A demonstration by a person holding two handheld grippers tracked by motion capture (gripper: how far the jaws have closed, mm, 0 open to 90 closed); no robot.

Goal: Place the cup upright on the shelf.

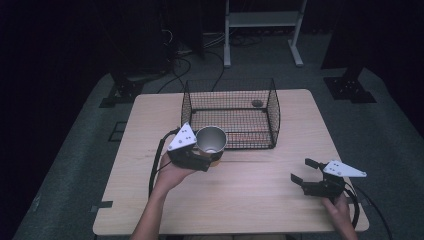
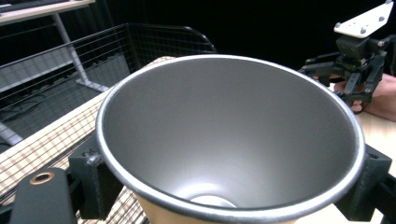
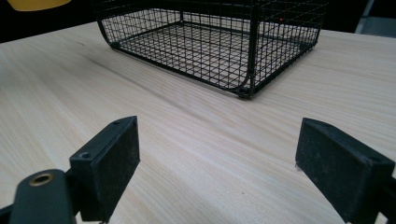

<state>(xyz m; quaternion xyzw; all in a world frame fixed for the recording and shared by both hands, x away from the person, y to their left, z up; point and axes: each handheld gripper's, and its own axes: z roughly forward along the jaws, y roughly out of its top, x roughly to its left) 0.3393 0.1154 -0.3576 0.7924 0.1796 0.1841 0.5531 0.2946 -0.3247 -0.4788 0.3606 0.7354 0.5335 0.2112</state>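
Filling the left tongs' view, a metal cup (image 2: pixel 229 140) sits clamped between the two pads (image 2: pixel 95 179), which press on its outer wall just under the rim. From above, the left tongs (image 1: pixel 200 161) hold it off the bench (image 1: pixel 250 195), at about seven o'clock from the wire basket (image 1: pixel 231 112). With so shallow a grip, the smooth cup could slip or tip on its way; something small, perhaps a lid, lies inside the basket. Right tongs (image 1: pixel 302 171) rest wide, holding nothing.
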